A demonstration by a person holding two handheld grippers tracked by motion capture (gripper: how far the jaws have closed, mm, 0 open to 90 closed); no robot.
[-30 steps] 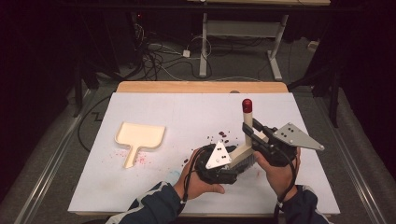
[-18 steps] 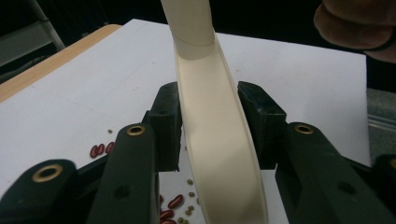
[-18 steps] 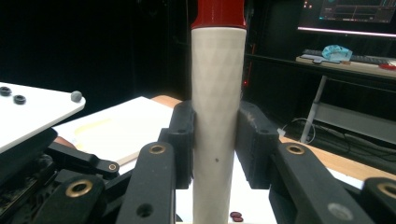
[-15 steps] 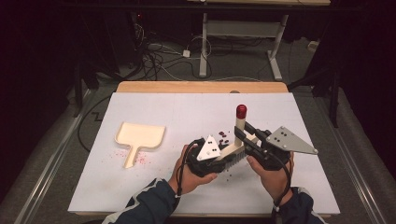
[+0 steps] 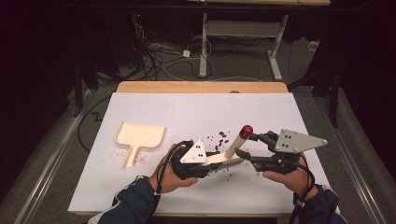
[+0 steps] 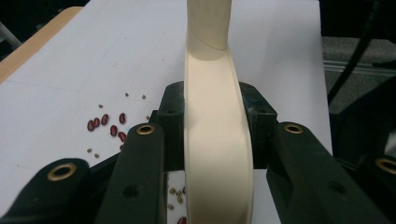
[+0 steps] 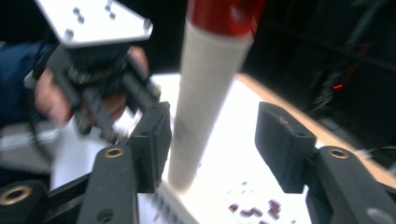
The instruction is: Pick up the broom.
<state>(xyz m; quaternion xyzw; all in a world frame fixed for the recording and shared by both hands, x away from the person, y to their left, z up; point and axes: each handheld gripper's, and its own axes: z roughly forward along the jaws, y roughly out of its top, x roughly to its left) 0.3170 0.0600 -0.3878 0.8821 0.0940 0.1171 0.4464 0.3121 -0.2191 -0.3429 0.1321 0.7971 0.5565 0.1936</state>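
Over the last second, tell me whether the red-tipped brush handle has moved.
Yes. In the high view the brush handle's red tip has dropped lower and shifted slightly left, toward the dustpan, which stayed put on the table.

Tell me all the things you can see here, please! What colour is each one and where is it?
Brush: one, cream with a red tip on its handle, near the middle of the table, head clamped in the left gripper, handle slanting up between the right gripper's jaws.
Dustpan: one, cream, lying flat on the left part of the table.
Beans: a scatter, dark red, beside the brush; smaller pale ones among them in the left gripper view.
Table cover: one, white, over a wooden table.
Cables: several, on the floor behind the table.
Left gripper: one, black, shut on the brush head.
Right gripper: one, black, open around the handle.
Hands: two, one holding each gripper.
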